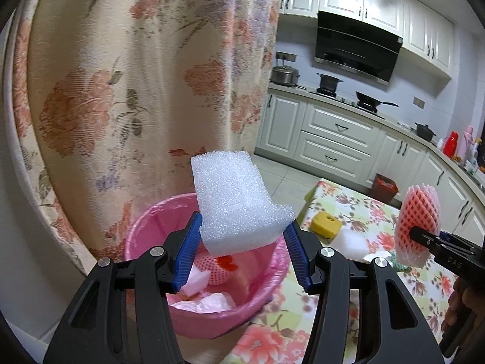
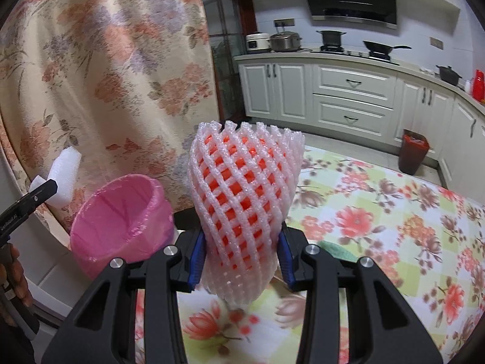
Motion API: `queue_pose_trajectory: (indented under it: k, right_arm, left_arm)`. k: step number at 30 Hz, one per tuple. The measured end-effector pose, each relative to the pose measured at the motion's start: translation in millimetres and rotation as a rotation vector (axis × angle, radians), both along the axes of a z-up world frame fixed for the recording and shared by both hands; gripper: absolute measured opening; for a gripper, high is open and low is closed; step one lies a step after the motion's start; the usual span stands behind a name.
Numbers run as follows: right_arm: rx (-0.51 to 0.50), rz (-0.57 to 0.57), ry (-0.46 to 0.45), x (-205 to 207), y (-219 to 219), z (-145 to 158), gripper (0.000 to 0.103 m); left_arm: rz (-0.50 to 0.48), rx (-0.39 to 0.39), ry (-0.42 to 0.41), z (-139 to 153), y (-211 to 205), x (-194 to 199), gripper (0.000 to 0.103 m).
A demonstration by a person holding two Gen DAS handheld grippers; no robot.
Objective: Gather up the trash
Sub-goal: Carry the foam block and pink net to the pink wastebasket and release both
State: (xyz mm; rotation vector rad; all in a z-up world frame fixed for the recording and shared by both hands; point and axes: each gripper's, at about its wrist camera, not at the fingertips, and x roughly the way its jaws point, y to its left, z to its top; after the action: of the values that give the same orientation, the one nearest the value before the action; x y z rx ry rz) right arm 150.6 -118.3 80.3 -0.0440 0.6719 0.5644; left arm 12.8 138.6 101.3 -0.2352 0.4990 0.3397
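White foam block [image 1: 239, 203] clamped in left tool [image 1: 242, 253], tilted down over pink bin [image 1: 142, 233]

The right gripper [image 1: 419, 233] body reads "DAS"; other print is illegible.

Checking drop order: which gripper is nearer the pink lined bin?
Left. The left gripper, holding the white foam block, hangs over the pink lined bin; the right gripper, holding the foam fruit net, is beside it over the table.
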Motion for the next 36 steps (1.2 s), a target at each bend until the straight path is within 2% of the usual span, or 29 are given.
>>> queue_pose_trajectory:
  k: [22, 33, 36]
  right_arm:
    - [0.004, 0.268, 0.013, -5, 145, 5, 0.039]
    - [0.003, 0.347, 0.014, -8, 186, 12, 0.041]
    - [-0.001, 0.363, 0.013, -8, 193, 12, 0.044]
  left_arm:
    - [0.087, -0.017, 0.014, -13, 43, -17, 0.051]
    - [0.097, -0.025, 0.005, -11, 55, -18, 0.051]
    - [0.093, -0.026, 0.002, -9, 57, -18, 0.051]
